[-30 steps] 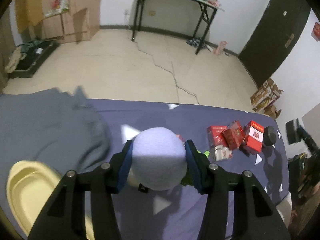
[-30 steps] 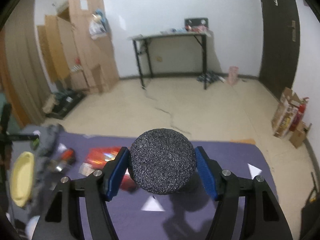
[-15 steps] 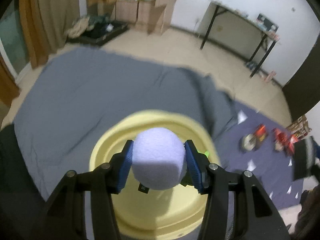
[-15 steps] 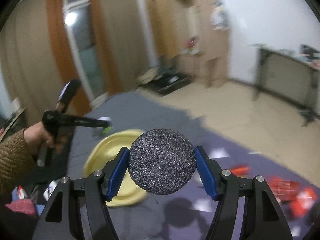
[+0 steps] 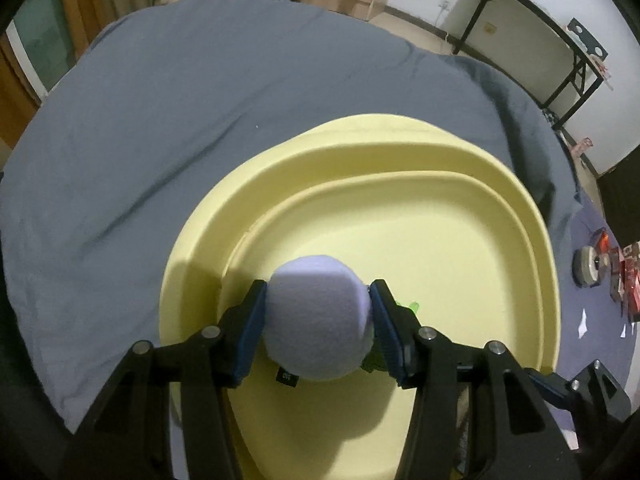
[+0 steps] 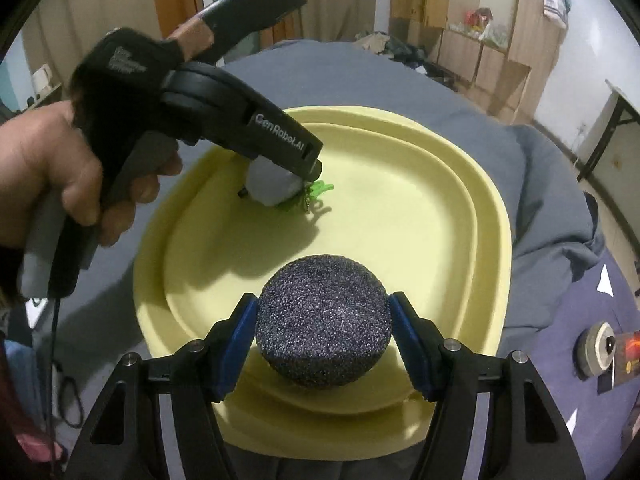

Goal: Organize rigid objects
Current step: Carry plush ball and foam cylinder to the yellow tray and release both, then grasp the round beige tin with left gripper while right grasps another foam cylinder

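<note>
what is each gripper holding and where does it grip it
Left gripper: pale lilac ball, pads on its two sides. Right gripper: dark speckled ball, likewise by its sides, above the yellow tray.

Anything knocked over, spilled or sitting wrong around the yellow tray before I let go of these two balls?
Nothing stands out. The yellow tray lies flat on the grey blanket, holding nothing loose. The left claw holds a pale ball with green plastic strands under it; the right claw holds a dark speckled ball. Neither looks damaged.

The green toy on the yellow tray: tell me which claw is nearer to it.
Left. The left claw is right at the green toy, gripping the pale ball. The right claw holds the dark ball at the yellow tray's near edge.
</note>
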Available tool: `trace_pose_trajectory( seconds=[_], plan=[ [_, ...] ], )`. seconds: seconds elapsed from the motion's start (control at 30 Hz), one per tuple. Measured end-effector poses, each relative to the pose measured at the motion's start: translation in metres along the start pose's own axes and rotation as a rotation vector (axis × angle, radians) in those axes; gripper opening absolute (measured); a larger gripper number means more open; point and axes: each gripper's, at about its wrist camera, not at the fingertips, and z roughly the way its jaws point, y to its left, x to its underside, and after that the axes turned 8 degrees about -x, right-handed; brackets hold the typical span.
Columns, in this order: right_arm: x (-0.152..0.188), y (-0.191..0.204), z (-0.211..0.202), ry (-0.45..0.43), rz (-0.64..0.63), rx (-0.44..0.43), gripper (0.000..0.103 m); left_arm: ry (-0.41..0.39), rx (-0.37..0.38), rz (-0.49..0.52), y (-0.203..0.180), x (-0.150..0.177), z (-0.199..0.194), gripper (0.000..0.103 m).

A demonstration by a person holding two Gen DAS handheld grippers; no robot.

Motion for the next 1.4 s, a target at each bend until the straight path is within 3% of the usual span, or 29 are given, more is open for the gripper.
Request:
trace_pose_trajectory(
  seconds=[0.1, 0.2, 0.23, 0.3, 0.37, 0.5, 0.6, 0.73, 0.83, 0.93, 1.0, 1.17, 1.3, 1.4],
  plan=[
    [-0.005, -0.005, 0.004, -0.015, 0.021, -0.006, 0.066, -0.005, 0.026, 0.008, -0.006, 0.000, 0.005, 0.062],
    [-0.007, -0.017, 0.002, -0.015, 0.038, -0.008, 0.070, 0.007, 0.081, -0.002, -0.006, -0.006, 0.004, 0.084],
    [-0.010, -0.028, 0.005, -0.021, 0.055, -0.019, 0.074, 0.002, 0.103, -0.016, -0.005, -0.008, 0.000, 0.089],
    [-0.007, -0.033, -0.016, -0.079, 0.090, -0.051, 0.092, -0.036, 0.134, -0.014, -0.013, -0.015, -0.019, 0.096],
    [0.003, -0.047, -0.046, -0.136, 0.107, -0.051, 0.098, -0.081, 0.128, 0.020, -0.031, -0.024, -0.040, 0.103],
    [0.026, -0.087, -0.132, -0.225, 0.161, 0.031, 0.103, -0.138, 0.192, 0.108, -0.093, -0.046, -0.076, 0.103],
    [0.055, -0.146, -0.202, -0.286, 0.261, 0.134, 0.103, -0.154, 0.233, 0.188, -0.143, -0.048, -0.094, 0.103],
    [0.132, -0.238, -0.273, -0.251, 0.343, 0.426, 0.103, -0.119, 0.243, 0.288, -0.222, -0.047, -0.084, 0.103],
    [0.208, -0.302, -0.309, -0.180, 0.470, 0.610, 0.103, -0.103, 0.234, 0.353, -0.252, -0.034, -0.079, 0.103],
    [0.272, -0.349, -0.330, -0.203, 0.686, 0.622, 0.103, -0.059, 0.206, 0.415, -0.285, -0.008, -0.049, 0.103],
    [0.298, -0.363, -0.329, -0.178, 0.730, 0.630, 0.103, -0.069, 0.158, 0.472, -0.295, 0.005, -0.038, 0.103],
    [0.311, -0.386, -0.317, -0.131, 0.761, 0.634, 0.103, -0.047, 0.135, 0.510, -0.311, 0.010, -0.014, 0.103],
    [0.294, -0.402, -0.308, -0.104, 0.768, 0.649, 0.103, -0.049, 0.093, 0.541, -0.323, 0.008, 0.001, 0.103],
    [0.273, -0.419, -0.301, -0.112, 0.787, 0.639, 0.103, -0.061, 0.111, 0.529, -0.327, 0.002, 0.006, 0.099]
  ],
)
